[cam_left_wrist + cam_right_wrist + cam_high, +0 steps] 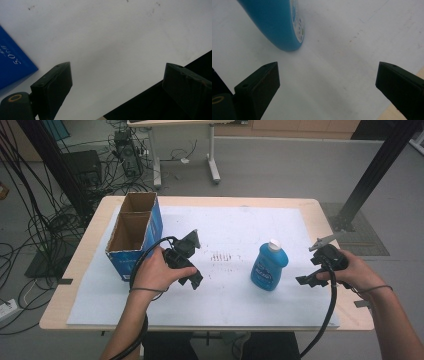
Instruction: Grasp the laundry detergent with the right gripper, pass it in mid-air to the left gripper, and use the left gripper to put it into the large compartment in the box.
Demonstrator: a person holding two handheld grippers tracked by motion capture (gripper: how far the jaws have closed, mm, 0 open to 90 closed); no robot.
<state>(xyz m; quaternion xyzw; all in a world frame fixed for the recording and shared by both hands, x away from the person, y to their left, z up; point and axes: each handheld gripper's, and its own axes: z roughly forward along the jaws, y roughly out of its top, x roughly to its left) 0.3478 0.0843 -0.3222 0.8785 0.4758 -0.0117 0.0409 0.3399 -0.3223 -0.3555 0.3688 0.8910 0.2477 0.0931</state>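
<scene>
Blue plastic bottle w/ white cap (pixel 269 266) stands upright mid-sheet, untouched — nothing done yet. Your right gripper (pixel 311 279) sits just beside it, jaws spread; left gripper (pixel 192 281) also agape, near blue cardboard box (pixel 134 234).

Site: lab, as I see it | evidence: cable bundles (pixel 47 215) on grey floor (pixel 280 170), black frame post (pixel 372 172), second desk (pixel 185 125).
</scene>
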